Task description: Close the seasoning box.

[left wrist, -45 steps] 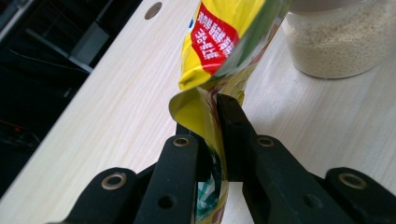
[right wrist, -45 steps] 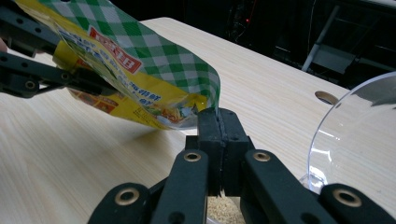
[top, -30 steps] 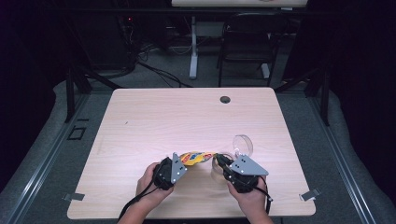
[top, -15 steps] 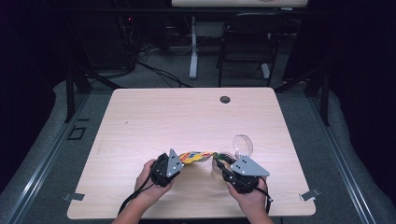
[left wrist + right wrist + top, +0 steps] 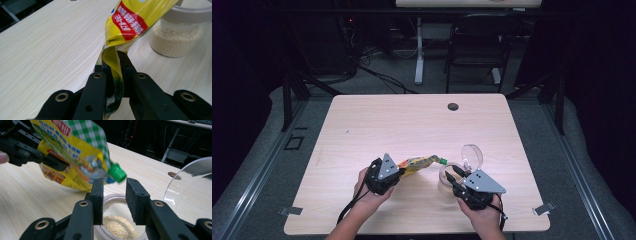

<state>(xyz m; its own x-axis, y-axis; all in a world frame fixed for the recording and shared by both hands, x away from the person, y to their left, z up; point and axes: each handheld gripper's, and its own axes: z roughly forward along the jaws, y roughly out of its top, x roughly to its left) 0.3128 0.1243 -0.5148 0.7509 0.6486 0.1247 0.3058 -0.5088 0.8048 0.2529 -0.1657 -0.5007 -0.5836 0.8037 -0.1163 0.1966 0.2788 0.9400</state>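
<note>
- The pale wood-grain table (image 5: 377, 125) carries the whole job at its near edge, with a small dark round grommet hole (image 5: 453, 106) far off near the back and out of the way.
- The yellow soft plastic pouch with red label and green-check print (image 5: 419, 162) hangs in the air between the two hands, stretched from the left gripper toward the jar, its spout end lowest.
- The clear round jar holding pale sesame-like grains (image 5: 448, 176) stands on the table just ahead of the right gripper, mouth open; its clear hinged lid (image 5: 472, 156) stands up behind it.
- The left gripper (image 5: 113, 75) is clamped on the pouch's folded bottom edge, pads pinching the film flat.
- The right gripper (image 5: 114, 195) has nothing between its pads; its jaws have just been opening and now stand apart either side of the jar's mouth.
- The small green screw cap (image 5: 117, 173) on the spout sits just above and beyond those jaws, apparently on the spout, though blur makes it hard to be sure.
- To do this step well, I judge the right gripper should take the cap squarely across its sides, not the soft neck below, while the left hand keeps the pouch taut and steady.
- The spout should stay over the jar's mouth, so any spill lands inside.
</note>
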